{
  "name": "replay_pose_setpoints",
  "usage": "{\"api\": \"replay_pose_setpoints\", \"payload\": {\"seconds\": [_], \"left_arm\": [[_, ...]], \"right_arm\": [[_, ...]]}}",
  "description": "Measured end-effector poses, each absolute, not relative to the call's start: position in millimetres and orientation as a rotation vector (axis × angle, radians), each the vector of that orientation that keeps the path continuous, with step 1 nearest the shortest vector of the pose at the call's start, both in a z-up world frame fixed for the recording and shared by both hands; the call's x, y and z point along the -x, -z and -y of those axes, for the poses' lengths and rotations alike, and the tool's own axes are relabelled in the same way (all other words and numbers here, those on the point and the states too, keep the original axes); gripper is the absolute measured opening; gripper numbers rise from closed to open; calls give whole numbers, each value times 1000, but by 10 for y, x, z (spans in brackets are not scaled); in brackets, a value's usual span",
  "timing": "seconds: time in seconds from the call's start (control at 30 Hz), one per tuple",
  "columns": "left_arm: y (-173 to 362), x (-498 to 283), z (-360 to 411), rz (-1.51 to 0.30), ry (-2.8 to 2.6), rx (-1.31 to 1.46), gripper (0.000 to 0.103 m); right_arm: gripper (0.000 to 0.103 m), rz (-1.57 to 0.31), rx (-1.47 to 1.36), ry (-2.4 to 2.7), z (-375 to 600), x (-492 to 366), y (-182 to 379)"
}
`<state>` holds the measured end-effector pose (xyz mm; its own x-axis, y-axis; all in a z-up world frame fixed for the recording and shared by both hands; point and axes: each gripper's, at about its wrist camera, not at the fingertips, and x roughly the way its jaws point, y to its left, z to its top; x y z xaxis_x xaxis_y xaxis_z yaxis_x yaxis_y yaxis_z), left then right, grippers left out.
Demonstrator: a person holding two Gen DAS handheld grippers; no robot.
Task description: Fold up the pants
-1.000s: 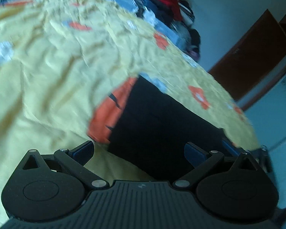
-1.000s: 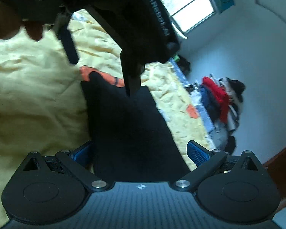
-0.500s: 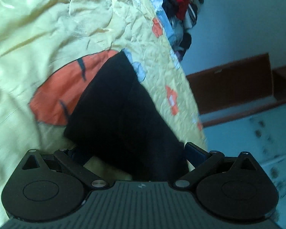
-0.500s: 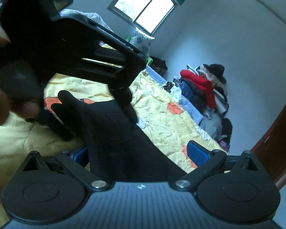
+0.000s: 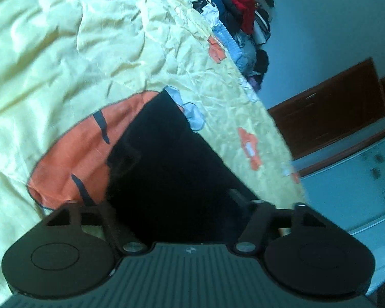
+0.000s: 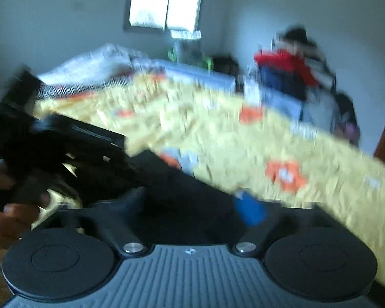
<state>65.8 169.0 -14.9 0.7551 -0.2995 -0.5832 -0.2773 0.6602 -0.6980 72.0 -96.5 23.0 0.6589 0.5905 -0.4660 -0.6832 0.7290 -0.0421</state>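
Observation:
Black pants (image 5: 166,154) lie folded on a yellow bed sheet (image 5: 64,51), near its right edge. My left gripper (image 5: 172,200) is low over their near end. Its jaws are closing, with the dark cloth filling the gap between them. The pads do not visibly pinch it. The right wrist view is blurred by motion. There my right gripper (image 6: 192,202) is also closing, with the pants (image 6: 166,177) between its fingers; one blue pad (image 6: 249,210) shows. A hand (image 6: 7,220) holds the left gripper (image 6: 64,154) at the left of that view.
The sheet has orange prints, a large one (image 5: 74,159) beside the pants. A heap of clothes (image 5: 238,12) is piled past the bed's far corner. A brown wooden door (image 5: 333,107) stands to the right, a window (image 6: 166,2) on the far wall.
Both pairs of fingers have come inward around the pants. The left gripper moved closer over the cloth. The right gripper rolled and rose, so the bed now looks level.

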Motion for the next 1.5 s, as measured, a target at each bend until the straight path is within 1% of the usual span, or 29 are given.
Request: {"api": "replay_pose_setpoints", "payload": {"seconds": [0.03,0.07,0.17,0.3,0.47,0.53,0.7,0.93,1.23,1.5], "left_arm": [[147,-657,-1676,-737,2,843,51],[151,-655,-1671,-733,-7,820,40],[172,-629,-1673,-717,-14,776,26],[124,-568,-1556,-665,-17,666,20],[-64,-460,-1190,-577,-40,447,18],[-173,-395,-1048,-531,-31,370,18],[-488,-322,-623,-447,36,233,18],[-778,-395,116,-410,196,142,18],[-787,-477,1166,-419,374,18,18],[-553,-668,1850,-454,472,-39,19]], "right_arm": [[40,-492,215,-738,918,-788,-160],[37,-527,209,-759,869,-870,-97],[35,-560,224,-792,728,-852,50],[36,-530,218,-828,616,-847,19],[36,-516,233,-845,501,-860,37],[36,-476,205,-854,591,-818,-14],[36,-380,97,-854,1031,-671,-186],[36,-317,-92,-817,1962,-572,-311],[36,-295,-137,-703,3049,-405,-273],[36,-350,-195,-602,3716,-451,-96]]}}
